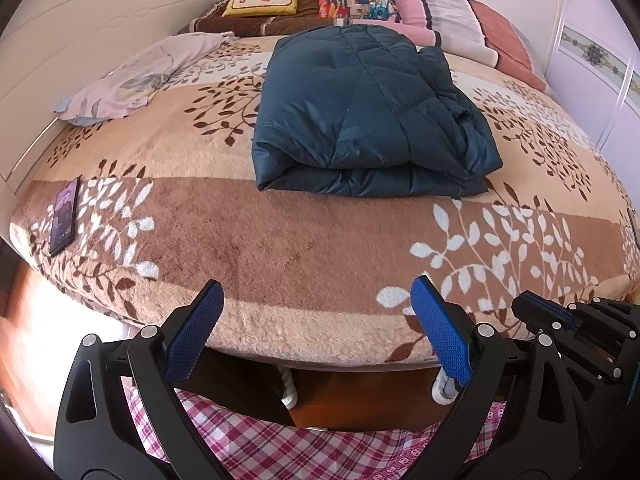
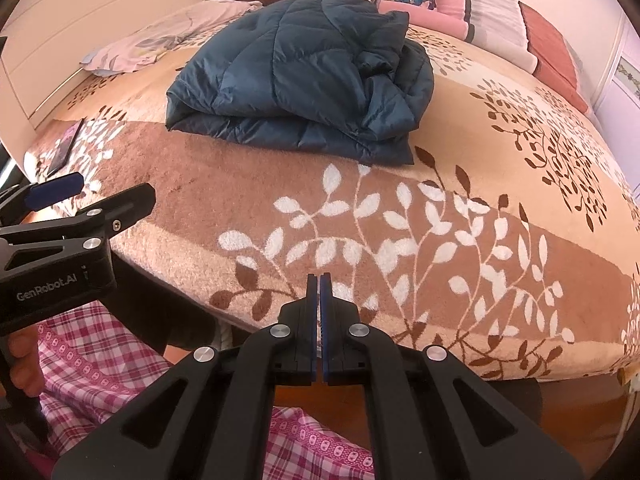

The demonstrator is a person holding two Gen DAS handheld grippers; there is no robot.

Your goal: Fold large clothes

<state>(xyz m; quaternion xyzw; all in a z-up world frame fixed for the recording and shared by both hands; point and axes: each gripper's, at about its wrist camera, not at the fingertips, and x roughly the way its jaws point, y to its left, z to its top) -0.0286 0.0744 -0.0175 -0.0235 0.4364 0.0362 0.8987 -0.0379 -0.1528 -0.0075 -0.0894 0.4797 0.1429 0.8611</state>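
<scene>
A dark teal quilted down jacket [image 1: 360, 116] lies folded into a thick bundle in the middle of the bed; it also shows in the right wrist view [image 2: 304, 80]. My left gripper [image 1: 318, 300] is open and empty, held at the bed's near edge, well short of the jacket. It shows from the side in the right wrist view [image 2: 100, 196]. My right gripper [image 2: 319, 284] is shut on nothing, its blue pads together over the bed's near edge. It shows at the right edge of the left wrist view [image 1: 532, 306].
The bed carries a brown and beige leaf-pattern blanket [image 1: 280, 248]. A phone [image 1: 63, 216] lies at its near left corner. A pale floral cloth [image 1: 140, 76] lies at the back left. Pillows and folded bedding [image 1: 360, 0] line the far end. Pink checked fabric [image 1: 320, 452] is below the grippers.
</scene>
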